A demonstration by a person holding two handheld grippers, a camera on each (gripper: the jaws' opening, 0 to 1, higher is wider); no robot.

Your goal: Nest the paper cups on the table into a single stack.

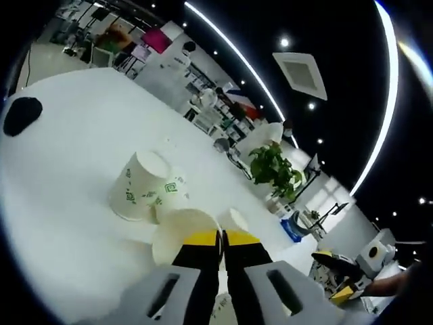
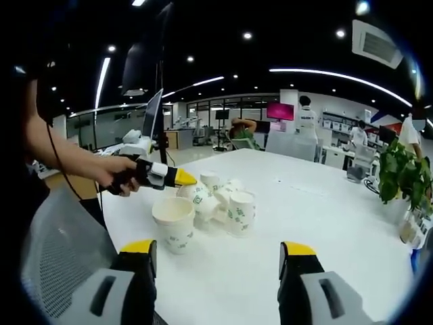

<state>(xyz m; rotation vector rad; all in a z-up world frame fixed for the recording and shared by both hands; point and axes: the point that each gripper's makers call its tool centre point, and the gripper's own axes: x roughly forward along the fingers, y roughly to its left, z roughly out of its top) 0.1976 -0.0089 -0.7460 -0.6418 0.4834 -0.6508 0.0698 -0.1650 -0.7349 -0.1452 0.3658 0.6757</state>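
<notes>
Several white paper cups with green print cluster on the white table (image 2: 325, 203). In the right gripper view one cup (image 2: 174, 222) stands upright in front, with the other cups (image 2: 230, 206) bunched behind it. My left gripper (image 2: 184, 178), held by a hand, reaches into the bunch from the left. In the left gripper view its jaws (image 1: 221, 238) are pressed together at the rim of an open-mouthed cup (image 1: 177, 235); an upside-down cup (image 1: 139, 186) stands beyond. My right gripper (image 2: 218, 249) is open and holds nothing, a short way in front of the cups.
A potted plant (image 2: 399, 172) stands at the table's far right edge. A black object (image 1: 21, 115) lies on the table (image 1: 67, 169) far from the cups. A grey mesh chair (image 2: 54, 257) is at the near left. The right gripper (image 1: 335, 274) shows at lower right.
</notes>
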